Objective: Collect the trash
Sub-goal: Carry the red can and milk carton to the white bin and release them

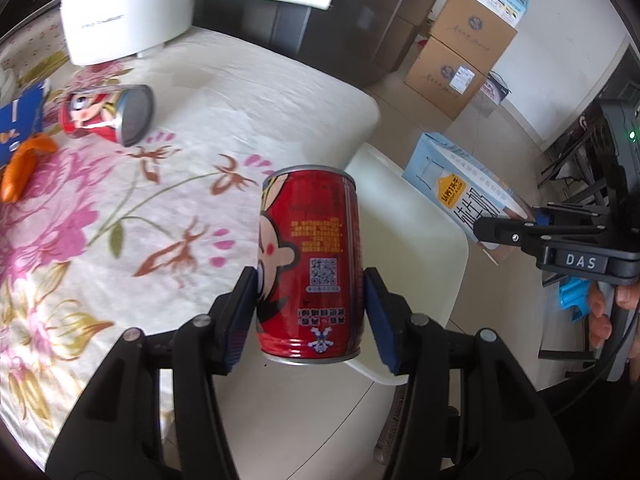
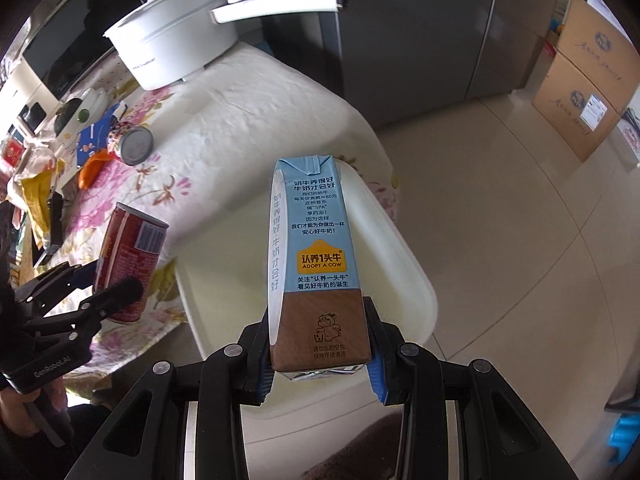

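Observation:
My left gripper [image 1: 310, 304] is shut on a red drink can [image 1: 310, 264] and holds it upright above the table edge and the rim of a white bin [image 1: 420, 216]. The same can shows in the right wrist view [image 2: 128, 260]. My right gripper [image 2: 318, 344] is shut on a blue and brown milk carton [image 2: 312, 248], held over the white bin [image 2: 400, 248]; the carton also shows in the left wrist view [image 1: 464, 188]. A second red can [image 1: 108, 114] lies on its side on the floral tablecloth. An orange peel [image 1: 24, 160] lies near it.
A white electric pot [image 1: 124, 8] with a long handle stands at the table's back. A blue wrapper [image 1: 20, 120] lies at the left. Stacked cardboard boxes [image 1: 460, 52] stand on the tiled floor beyond the table. Clutter crowds the table's far left [image 2: 36, 168].

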A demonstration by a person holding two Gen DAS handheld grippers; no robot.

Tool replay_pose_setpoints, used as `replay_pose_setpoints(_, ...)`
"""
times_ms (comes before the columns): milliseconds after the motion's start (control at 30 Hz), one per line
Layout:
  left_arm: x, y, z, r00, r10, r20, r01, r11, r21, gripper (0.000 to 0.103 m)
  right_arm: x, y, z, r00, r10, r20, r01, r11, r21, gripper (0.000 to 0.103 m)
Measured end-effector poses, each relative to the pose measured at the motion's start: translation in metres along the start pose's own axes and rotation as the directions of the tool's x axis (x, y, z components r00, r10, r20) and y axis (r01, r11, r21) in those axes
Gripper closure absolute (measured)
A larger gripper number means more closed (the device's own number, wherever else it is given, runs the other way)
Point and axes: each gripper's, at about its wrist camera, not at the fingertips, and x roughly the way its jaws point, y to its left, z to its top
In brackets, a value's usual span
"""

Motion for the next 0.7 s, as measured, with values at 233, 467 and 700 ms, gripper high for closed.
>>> replay_pose_setpoints(233,0.016,-0.013,0.001,1.0,-0.006,0.006,0.005,0.998,0.061,0.049,-0.003,-0.01,-0.005,1.0,0.004,0.003,-0.004,1.0,0.017,0.065)
replay_pose_setpoints(467,0.025,-0.018,0.002,1.0,-0.004,0.029,0.001,0.995,0.096,0.048,0.0,-0.006,-0.002,1.0,0.002,0.0,-0.002,1.0,0.018,0.065)
replay_pose_setpoints(700,0.009,-0.017,0.006,0.999,-0.002,0.054,-0.002,0.996,0.085,0.022,0.001,-0.008,-0.003,1.0,-0.006,-0.004,0.006,1.0,0.029,0.065)
